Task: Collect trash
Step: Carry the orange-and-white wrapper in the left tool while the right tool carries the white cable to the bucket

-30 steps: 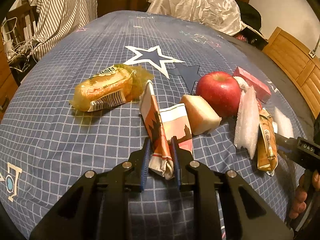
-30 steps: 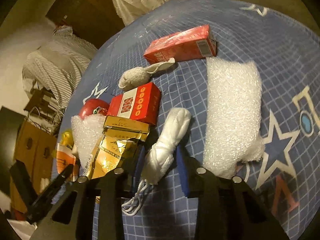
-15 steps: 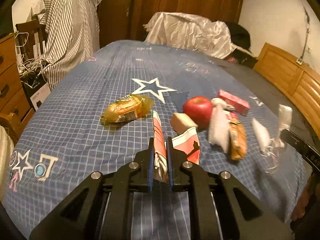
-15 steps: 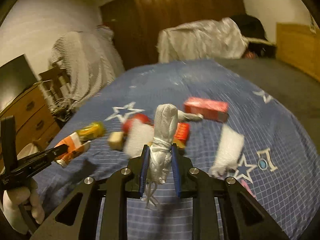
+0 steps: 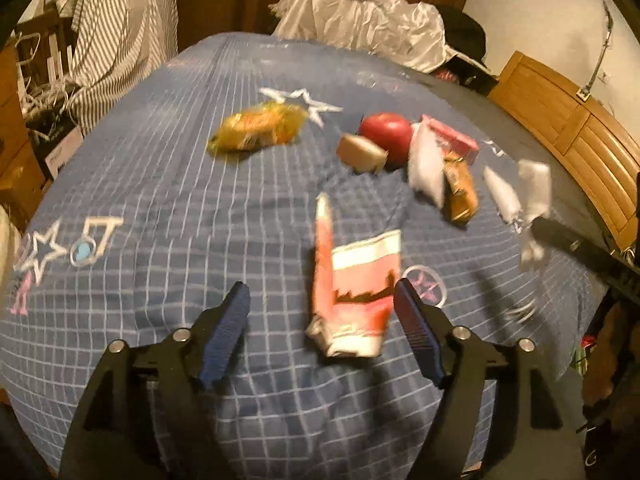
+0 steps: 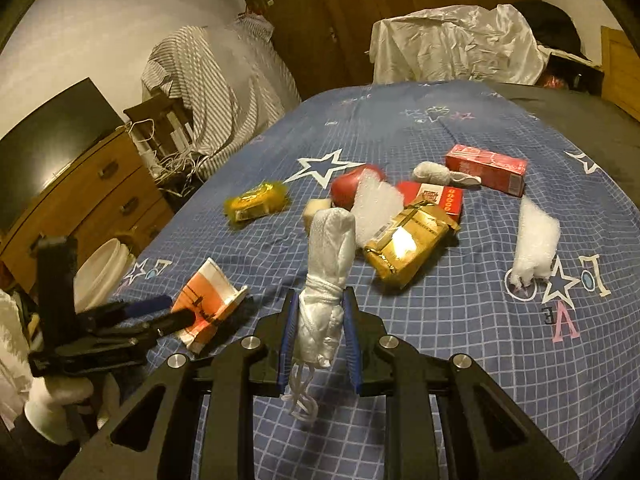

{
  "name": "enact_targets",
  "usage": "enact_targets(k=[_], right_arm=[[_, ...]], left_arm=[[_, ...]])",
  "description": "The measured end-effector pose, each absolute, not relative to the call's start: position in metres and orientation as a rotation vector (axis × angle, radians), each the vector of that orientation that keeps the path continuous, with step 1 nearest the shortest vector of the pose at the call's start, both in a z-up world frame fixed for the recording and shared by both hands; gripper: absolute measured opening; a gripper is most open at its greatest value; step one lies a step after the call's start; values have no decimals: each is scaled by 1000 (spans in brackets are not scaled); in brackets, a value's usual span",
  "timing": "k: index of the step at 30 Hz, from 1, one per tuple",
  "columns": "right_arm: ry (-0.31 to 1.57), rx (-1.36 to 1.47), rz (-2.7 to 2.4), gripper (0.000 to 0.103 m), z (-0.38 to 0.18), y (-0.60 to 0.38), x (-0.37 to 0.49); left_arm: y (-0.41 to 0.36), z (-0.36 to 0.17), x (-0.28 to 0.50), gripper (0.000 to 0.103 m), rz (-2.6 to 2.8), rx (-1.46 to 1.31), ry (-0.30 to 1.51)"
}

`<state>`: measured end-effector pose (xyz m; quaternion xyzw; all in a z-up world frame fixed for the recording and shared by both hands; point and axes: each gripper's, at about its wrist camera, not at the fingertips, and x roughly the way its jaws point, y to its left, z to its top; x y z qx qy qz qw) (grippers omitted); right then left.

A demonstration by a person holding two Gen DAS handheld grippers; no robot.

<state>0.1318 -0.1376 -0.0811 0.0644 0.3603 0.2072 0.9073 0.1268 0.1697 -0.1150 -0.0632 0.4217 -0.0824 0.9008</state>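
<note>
An orange-and-white paper carton (image 5: 352, 292) hangs blurred between the fingers of my left gripper (image 5: 320, 292). The jaws are opening and the pads stand clear of the carton on both sides. In the right wrist view the same carton (image 6: 208, 300) sits just off the left gripper's tips (image 6: 160, 316), low over the blue checked bedspread (image 6: 440, 340). My right gripper (image 6: 320, 308) is shut on a white knotted cloth bundle (image 6: 332, 240), which stands upright above the pads with its strings dangling below. From the left wrist view the bundle (image 5: 534, 188) shows at far right.
On the bed lie a gold packet (image 6: 408, 244), bubble wrap (image 6: 536, 240), two red boxes (image 6: 486, 168), an apple (image 6: 348, 188), a yellow-wrapped bun (image 6: 256, 200) and a beige block (image 5: 360, 152). A white bin (image 6: 104, 268) and a dresser (image 6: 80, 192) stand left of the bed.
The left jaws, shut on the carton before, have spread wide and let it go. Both grippers pulled back from the pile; the right one lifted the white bundle off the bed.
</note>
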Motion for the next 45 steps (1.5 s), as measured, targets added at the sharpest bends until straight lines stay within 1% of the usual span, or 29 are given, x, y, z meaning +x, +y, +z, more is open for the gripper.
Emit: enact_targets(k=[2,3,7,8,9,10,12,14,20,27,31,35,41,45], right_arm=[[751,135,433,24,-81,-134,132],[753,133,433,24,-82,-133,131],[763,136,433,24,-85,-132,134],[765,137,434,24,-86,-132,134],[766,137,433,24,-86,-132,134],[767,137,433,24,-87,-133,134],[763,138,434,24,-88,-133,135],[744,127,427,24,-88,-133,134],[589,78,386,24,-65,-128,114],[425,23,330,24,-18,-117,88],[365,-4,288,24,2,-112,76],[343,-17,269,24,9,-109,69],[340,-25,283,24,17,-105,64],[333,-36,318,24,27,-93,68]], left_arm=[[154,-113,129,78,-188,-65,879],[143,-117,134,78,-192,1,897],[125,-134,150,77,-148,119,940],[125,-137,152,70,-141,126,940],[126,-139,154,57,-142,125,944],[126,-141,154,49,-143,130,950],[127,-140,152,39,-155,125,937],[130,-135,147,36,-154,96,903],[139,-87,118,35,-118,-20,727],[114,-24,88,35,-72,-14,503],[98,-11,85,35,-66,2,459],[92,-5,86,35,-70,-9,448],[96,-1,83,35,-60,-9,439],[114,9,80,35,-17,-11,425]])
